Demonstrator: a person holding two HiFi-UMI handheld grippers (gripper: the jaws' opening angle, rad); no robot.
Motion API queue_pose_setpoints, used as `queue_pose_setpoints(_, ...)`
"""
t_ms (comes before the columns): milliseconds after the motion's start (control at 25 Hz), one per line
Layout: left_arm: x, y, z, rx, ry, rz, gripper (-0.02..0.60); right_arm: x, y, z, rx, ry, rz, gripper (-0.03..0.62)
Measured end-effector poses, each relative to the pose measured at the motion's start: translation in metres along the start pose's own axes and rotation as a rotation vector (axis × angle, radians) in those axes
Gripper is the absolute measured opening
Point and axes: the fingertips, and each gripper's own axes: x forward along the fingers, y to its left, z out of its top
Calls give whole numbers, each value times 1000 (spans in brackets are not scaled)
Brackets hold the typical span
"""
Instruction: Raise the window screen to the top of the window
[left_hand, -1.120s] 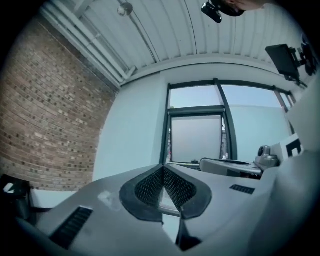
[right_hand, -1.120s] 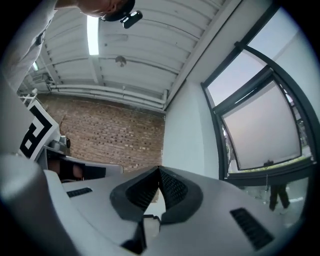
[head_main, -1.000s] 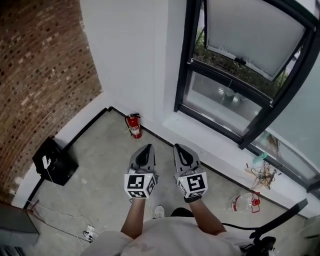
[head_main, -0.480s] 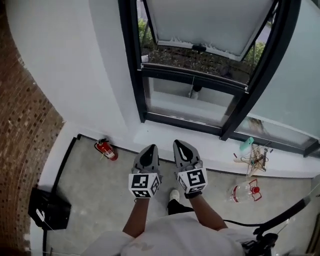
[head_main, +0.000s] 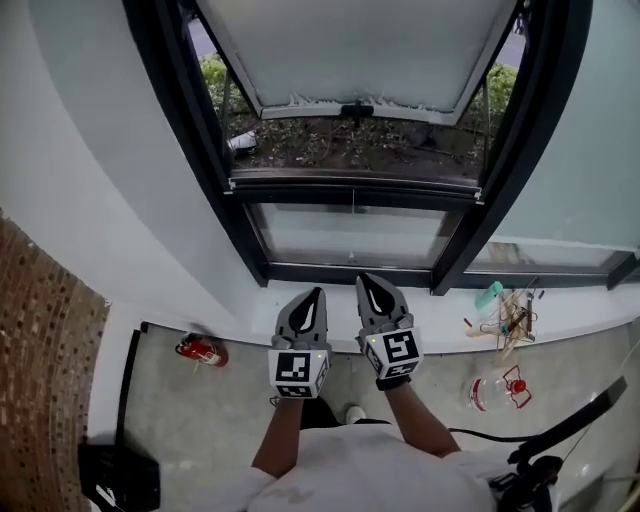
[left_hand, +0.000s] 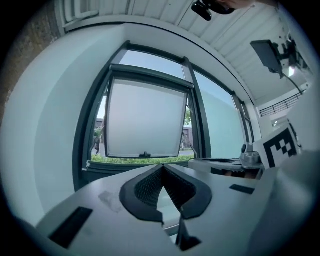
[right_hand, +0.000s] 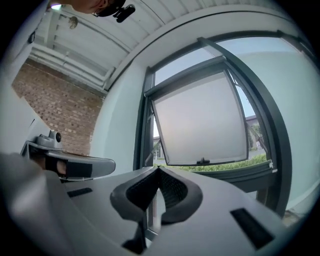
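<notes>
left claw (head_main: 318, 293) and right claw (head_main: 367, 280) closed, empty; concrete floor (head_main: 190, 400), white sill (head_main: 445, 310), dark window (head_main: 350, 190).

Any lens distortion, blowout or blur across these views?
Head view: window frame bows outward, light even, sharp. Left gripper view: heavy fisheye, black vignette, left gripper slightly soft up close, tilted panel brightest. Right gripper view: same fisheye, right gripper soft.

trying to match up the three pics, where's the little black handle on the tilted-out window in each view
Head view: handle at top centre, just right of the picture's middle line.
Left gripper view: handle slightly left of centre, a little below mid-height.
Right gripper view: handle right of centre, a little below mid-height.
Shared landmark: the frosted pane; the handle sits mid-way along its bottom edge.
</notes>
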Motion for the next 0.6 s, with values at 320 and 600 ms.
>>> queue_pose_setpoints(320, 129, 81, -27, -49, 42, -66, 0, 109, -49, -39, 11, 52, -122, 3)
queue_pose_setpoints(600, 220, 135, -17, 86, 41, -188, 0, 182, -77, -42, 4, 57, -198, 3)
